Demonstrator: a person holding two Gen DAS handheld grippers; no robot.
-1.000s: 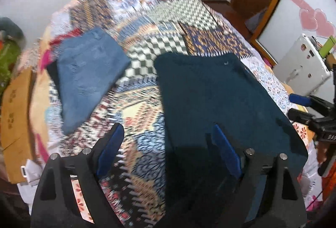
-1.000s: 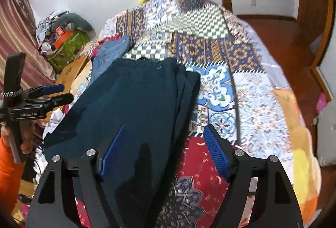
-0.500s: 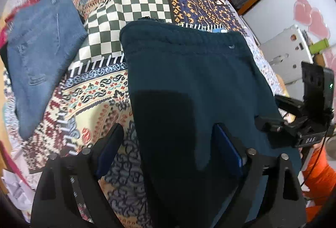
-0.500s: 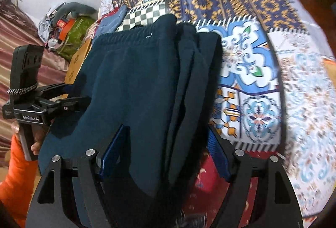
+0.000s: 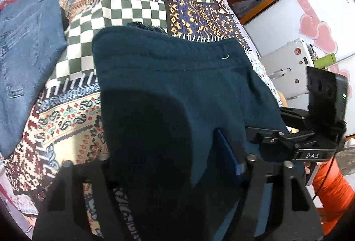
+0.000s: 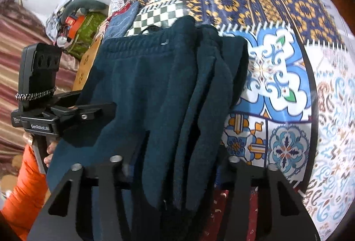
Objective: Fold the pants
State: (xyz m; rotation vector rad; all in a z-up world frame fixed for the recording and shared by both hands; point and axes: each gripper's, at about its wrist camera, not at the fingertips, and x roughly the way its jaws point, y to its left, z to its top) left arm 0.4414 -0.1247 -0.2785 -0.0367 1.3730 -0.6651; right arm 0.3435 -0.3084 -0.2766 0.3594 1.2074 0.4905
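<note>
Dark teal pants lie folded lengthwise on the patchwork bedspread, waistband at the far end. My left gripper is low over the near left edge; the cloth lies between its open jaws and covers the left finger. The blue right pad shows. My right gripper straddles the stacked right edge of the pants, jaws wide, fingertips hidden by cloth. Each gripper shows in the other's view: the right one, the left one.
Folded blue jeans lie on the bedspread to the left of the pants. A white appliance stands off the bed at right. A pile of bags and clutter sits by the wall at left.
Both grippers moved forward and down onto the near end of the pants. The cloth now lies between the jaws of each. The jaws stay wide.
</note>
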